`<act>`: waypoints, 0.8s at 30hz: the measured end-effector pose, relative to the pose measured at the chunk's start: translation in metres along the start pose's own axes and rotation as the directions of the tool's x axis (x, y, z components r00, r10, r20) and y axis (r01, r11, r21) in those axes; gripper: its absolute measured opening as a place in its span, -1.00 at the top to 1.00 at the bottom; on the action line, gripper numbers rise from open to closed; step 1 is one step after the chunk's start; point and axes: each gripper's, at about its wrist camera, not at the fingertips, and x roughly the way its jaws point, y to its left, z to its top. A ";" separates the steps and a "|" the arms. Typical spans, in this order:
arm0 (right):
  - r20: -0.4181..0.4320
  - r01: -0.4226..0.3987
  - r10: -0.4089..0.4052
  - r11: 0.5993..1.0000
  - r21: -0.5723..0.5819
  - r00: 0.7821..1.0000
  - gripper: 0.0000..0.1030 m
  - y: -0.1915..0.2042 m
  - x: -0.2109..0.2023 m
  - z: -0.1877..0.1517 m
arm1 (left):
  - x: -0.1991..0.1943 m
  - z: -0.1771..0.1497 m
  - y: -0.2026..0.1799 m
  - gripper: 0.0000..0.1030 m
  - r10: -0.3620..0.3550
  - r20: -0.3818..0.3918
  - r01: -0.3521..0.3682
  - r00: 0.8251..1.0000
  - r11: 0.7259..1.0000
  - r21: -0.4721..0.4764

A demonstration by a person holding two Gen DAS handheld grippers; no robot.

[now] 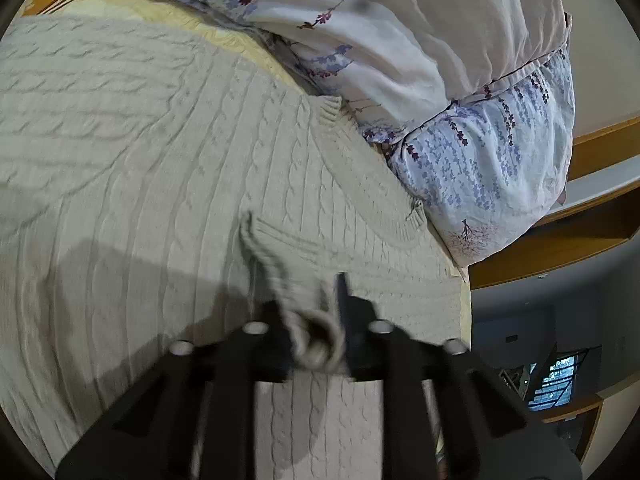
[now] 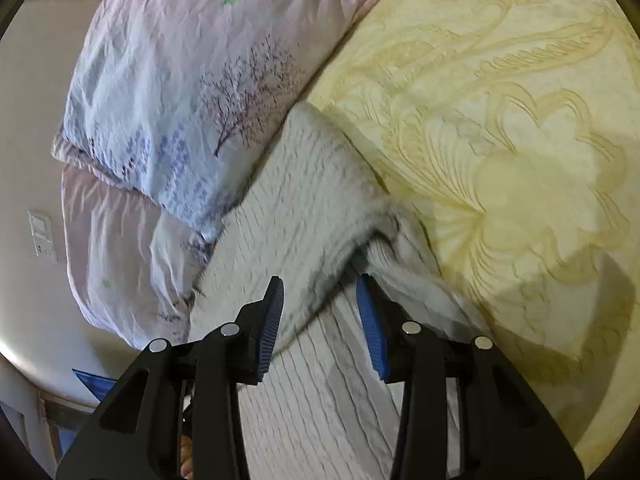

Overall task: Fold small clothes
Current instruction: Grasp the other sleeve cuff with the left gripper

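A cream cable-knit sweater (image 1: 140, 160) lies spread over the bed and fills most of the left wrist view. My left gripper (image 1: 312, 312) is shut on a bunched ribbed edge (image 1: 276, 256) of it, near the bed's right side. In the right wrist view the same sweater (image 2: 296, 200) rises in a thick fold toward the camera. My right gripper (image 2: 320, 292) is shut on that fold, and knit fills the gap between its blue pads (image 2: 370, 320). The fabric there is blurred.
Floral pillows (image 1: 480, 168) (image 2: 180, 100) lie against the sweater's far edge. A yellow embossed bedspread (image 2: 500, 140) covers the bed to the right. Past the bed's edge are a wooden shelf (image 1: 580, 240), a white wall with a switch (image 2: 42, 236) and a dim room.
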 end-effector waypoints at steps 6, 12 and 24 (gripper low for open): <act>0.055 -0.025 0.027 0.999 -0.035 0.998 0.82 0.009 -0.003 0.003 | -0.011 0.019 -0.031 0.88 0.013 0.068 -0.024 0.998 0.986 0.167; 0.123 -0.019 0.031 0.995 -0.098 0.992 0.84 0.017 -0.014 -0.008 | -0.021 0.031 -0.040 0.87 0.074 0.162 -0.119 0.984 0.949 0.292; 0.073 0.145 -0.136 0.979 -0.145 0.988 0.25 0.022 -0.023 -0.022 | -0.029 0.016 -0.009 -0.16 0.240 0.116 -0.262 0.964 0.931 0.255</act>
